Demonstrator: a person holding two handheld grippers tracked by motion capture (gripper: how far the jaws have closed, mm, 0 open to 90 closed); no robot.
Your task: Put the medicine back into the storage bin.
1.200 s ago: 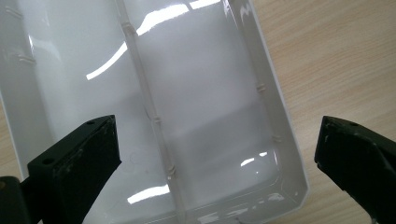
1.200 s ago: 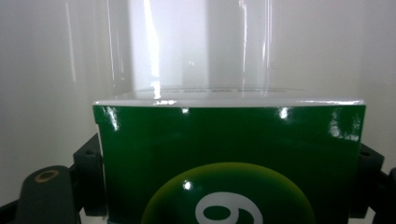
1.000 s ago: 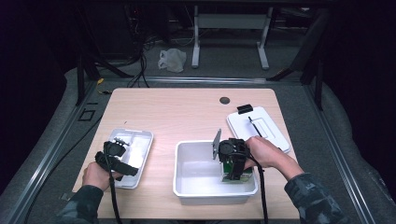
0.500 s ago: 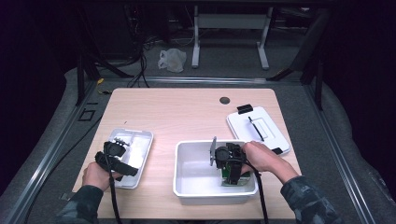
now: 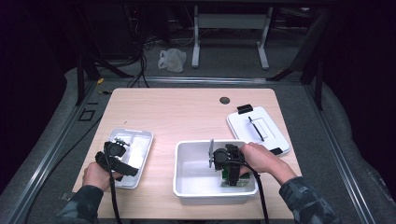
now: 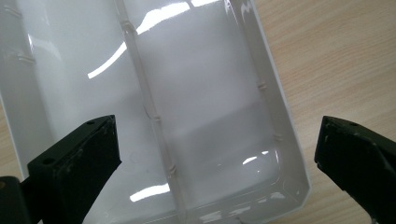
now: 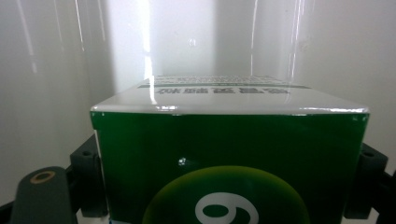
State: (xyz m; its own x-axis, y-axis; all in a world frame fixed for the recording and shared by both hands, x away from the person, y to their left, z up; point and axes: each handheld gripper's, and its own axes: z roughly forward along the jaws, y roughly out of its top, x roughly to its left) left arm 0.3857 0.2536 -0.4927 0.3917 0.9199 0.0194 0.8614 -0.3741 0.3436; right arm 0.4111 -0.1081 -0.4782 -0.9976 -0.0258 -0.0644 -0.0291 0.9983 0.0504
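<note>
Right gripper point(image 5: 229, 179) down inside the white bin point(image 5: 187, 186) at the near edge of the table point(image 5: 187, 112), jaws clamped on a green box point(image 7: 229, 163) (white top panel, big "9" printed on the face). Sat higher a second ago, up around the bin's rim; now lower, with the box low in the bin's near-right corner, close by the wall. Reads like a placing move nearly finished, so probably just a release and a lift out left to go. Can't tell for sure whether the box bottom is touching the bin floor yet.

Left gripper point(image 5: 116, 149) parked over the divided tray point(image 5: 140, 140) near the near-left corner, same spot as a second ago, jaws spread wide with nothing between them. Tray looks bare in the left gripper view, two compartments split by a ridge.

Farther back, toward the right edge, the white lid point(image 5: 257, 128) lying flat with black clips on it (presumably the bin's). Beyond that, a small dark round hole point(image 5: 224, 100) near the far edge.

Count: two grippers, one green box, one bin, one tray, one lid.
</note>
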